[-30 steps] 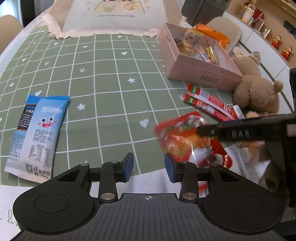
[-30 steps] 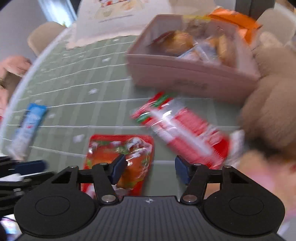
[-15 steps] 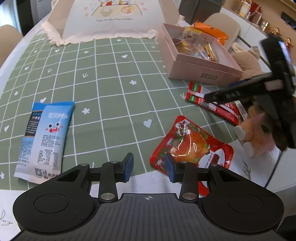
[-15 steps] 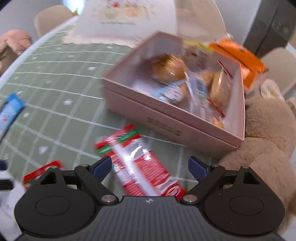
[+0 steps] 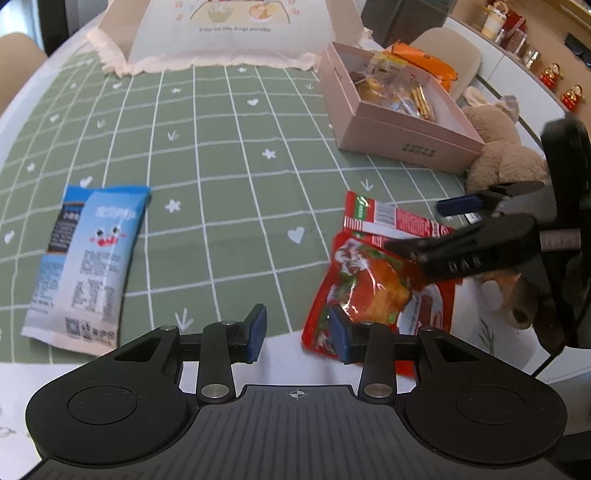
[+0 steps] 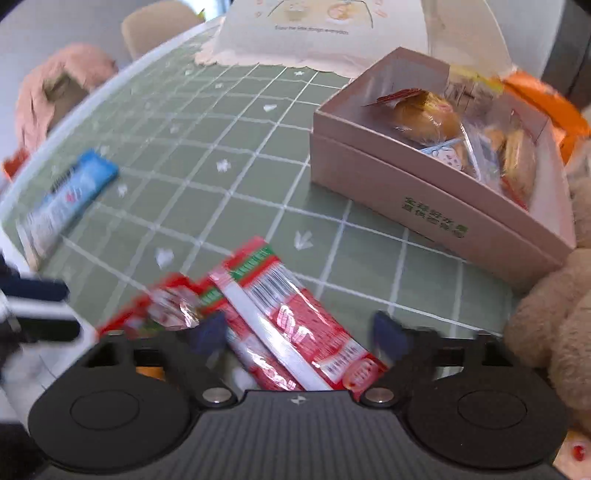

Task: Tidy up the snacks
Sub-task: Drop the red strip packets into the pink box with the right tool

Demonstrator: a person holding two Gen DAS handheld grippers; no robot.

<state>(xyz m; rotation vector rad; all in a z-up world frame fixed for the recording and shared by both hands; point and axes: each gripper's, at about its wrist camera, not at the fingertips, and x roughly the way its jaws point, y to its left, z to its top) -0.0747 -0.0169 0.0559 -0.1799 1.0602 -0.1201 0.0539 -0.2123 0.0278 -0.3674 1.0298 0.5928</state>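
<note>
A pink box [image 5: 402, 142] of snacks sits at the back right of the green tablecloth; it also shows in the right wrist view [image 6: 436, 192]. A long red sausage pack [image 6: 291, 328] lies between my right gripper's [image 6: 299, 332] open fingers, low over the table. A red chicken-snack pouch [image 5: 373, 291] lies beside it at the table's front edge. My left gripper [image 5: 297, 332] is open and empty, just left of that pouch. A blue-white packet [image 5: 88, 254] lies at the left.
A brown teddy bear [image 5: 506, 158] sits right of the box. An orange packet [image 5: 424, 62] lies behind the box. A large paper bag [image 5: 236, 29] stands at the back. The table's white front edge [image 5: 280, 354] is near my left gripper.
My right gripper has dropped from near the box down over the long red pack, with its fingers wide around it. My left gripper has barely moved.
</note>
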